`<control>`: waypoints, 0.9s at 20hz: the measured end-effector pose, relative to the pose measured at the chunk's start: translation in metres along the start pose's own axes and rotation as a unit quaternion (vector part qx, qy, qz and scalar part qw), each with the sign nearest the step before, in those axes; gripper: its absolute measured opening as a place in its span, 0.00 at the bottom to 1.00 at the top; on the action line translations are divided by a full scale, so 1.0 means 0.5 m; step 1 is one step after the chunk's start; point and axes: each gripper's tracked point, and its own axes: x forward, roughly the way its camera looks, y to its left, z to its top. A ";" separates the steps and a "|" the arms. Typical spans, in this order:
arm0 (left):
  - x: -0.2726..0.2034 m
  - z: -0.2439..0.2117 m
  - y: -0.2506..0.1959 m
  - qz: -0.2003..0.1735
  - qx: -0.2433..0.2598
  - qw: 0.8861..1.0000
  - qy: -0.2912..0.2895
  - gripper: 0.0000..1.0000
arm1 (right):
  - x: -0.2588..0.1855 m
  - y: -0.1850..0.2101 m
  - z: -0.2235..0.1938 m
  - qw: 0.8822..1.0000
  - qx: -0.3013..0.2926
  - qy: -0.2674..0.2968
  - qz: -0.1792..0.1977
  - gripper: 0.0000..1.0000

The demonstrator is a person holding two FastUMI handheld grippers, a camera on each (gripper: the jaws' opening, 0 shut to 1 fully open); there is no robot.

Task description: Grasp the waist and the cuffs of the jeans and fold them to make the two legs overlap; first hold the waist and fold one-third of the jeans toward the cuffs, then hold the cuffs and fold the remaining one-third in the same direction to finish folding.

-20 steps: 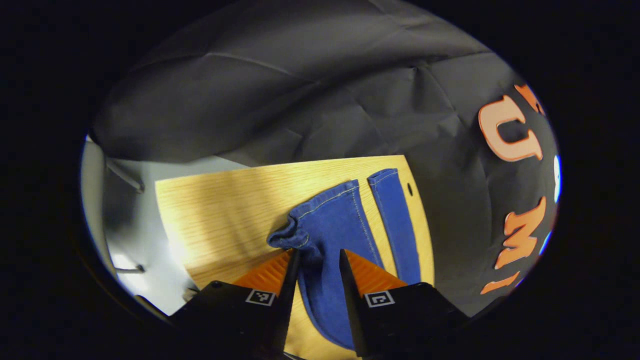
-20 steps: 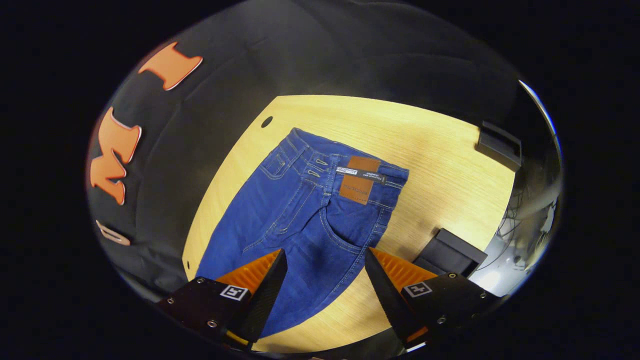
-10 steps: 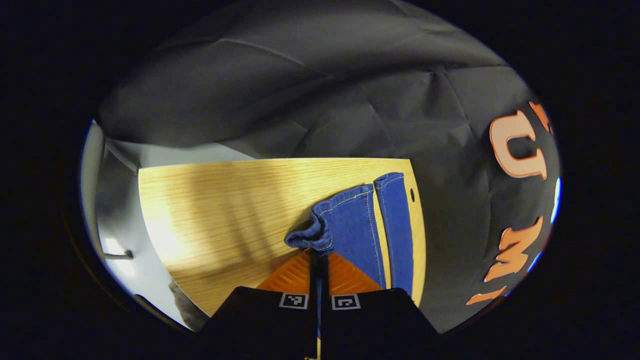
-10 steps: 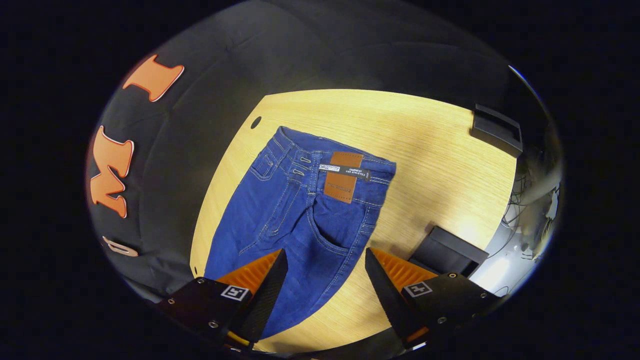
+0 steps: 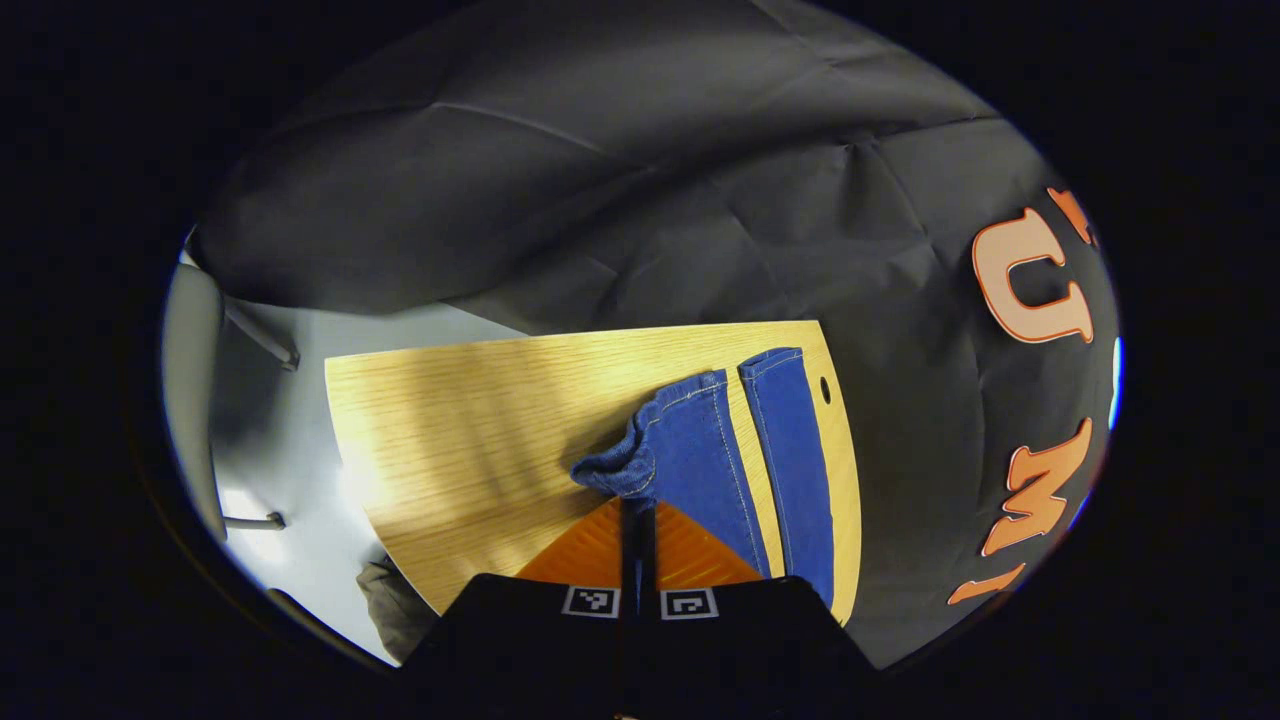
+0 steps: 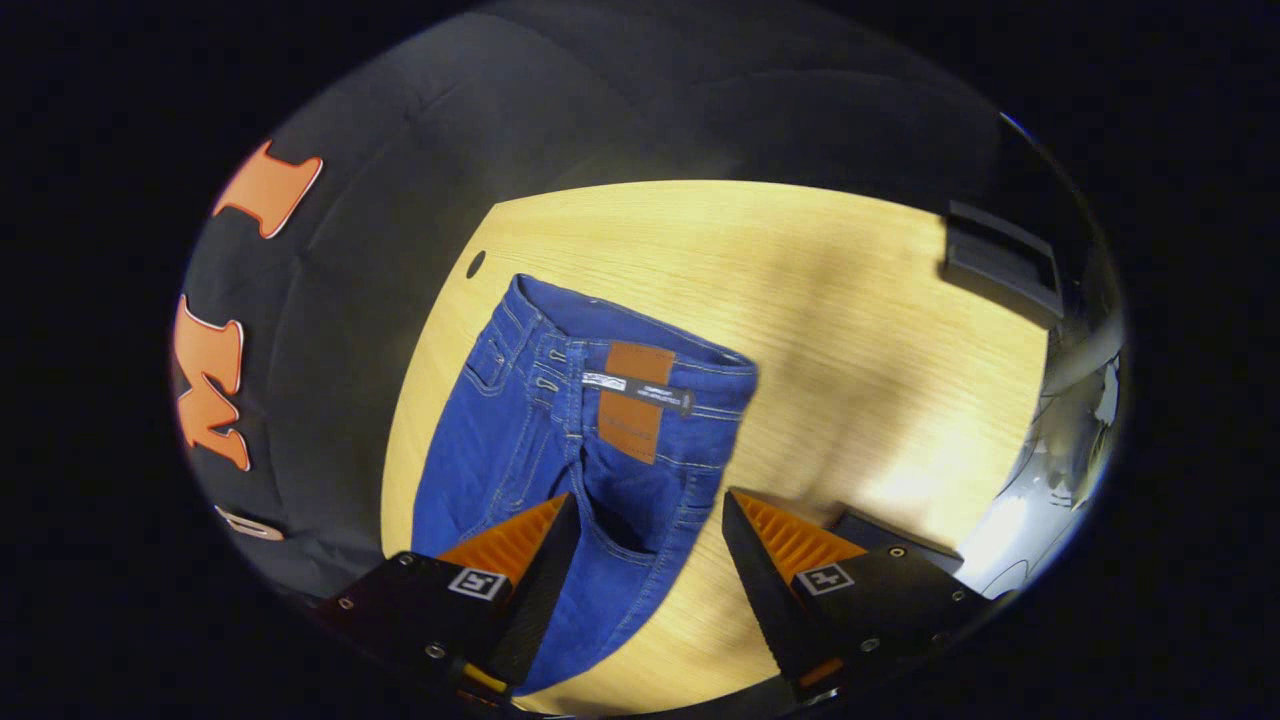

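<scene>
Blue jeans lie flat on the wooden table (image 5: 470, 420). The left gripper view has the two legs: the far leg (image 5: 795, 450) lies straight, while the near leg (image 5: 700, 460) is bunched at its cuff (image 5: 612, 468). My left gripper (image 5: 637, 508) is shut on that bunched cuff. In the right gripper view the waist (image 6: 625, 345) with its brown patch (image 6: 632, 400) points away from me. My right gripper (image 6: 648, 498) hovers open over the hip and pocket area of the jeans (image 6: 520, 450), with denim showing between its fingers.
Two black blocks sit on the table (image 6: 850, 320), one at the far right edge (image 6: 1000, 262) and one near my right finger (image 6: 885, 528). A small hole (image 6: 475, 264) marks the table corner beside the waist. Black cloth walls close in behind.
My left gripper went from open around the near leg to shut on its cuff, which is now bunched. My right gripper, still open, moved closer to the waist.
</scene>
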 end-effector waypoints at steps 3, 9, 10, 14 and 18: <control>-0.004 -0.003 -0.030 -0.012 0.018 1.000 0.002 0.01 | 0.007 -0.029 0.006 0.999 0.034 -0.002 -0.025 0.46; -0.050 0.015 -0.084 -0.022 0.036 0.999 -0.014 0.01 | -0.014 -0.002 0.015 0.991 0.122 0.014 0.048 0.05; -0.060 0.018 -0.090 -0.023 0.040 0.999 -0.016 0.01 | -0.008 -0.007 0.016 0.993 0.108 0.013 0.049 0.05; -0.081 0.017 -0.121 -0.029 0.060 0.998 -0.017 0.00 | -0.030 0.002 0.025 0.997 0.066 0.007 0.051 0.05; -0.110 0.000 -0.146 -0.024 0.078 0.997 -0.015 0.00 | -0.069 0.037 0.046 0.996 0.061 0.003 0.067 0.05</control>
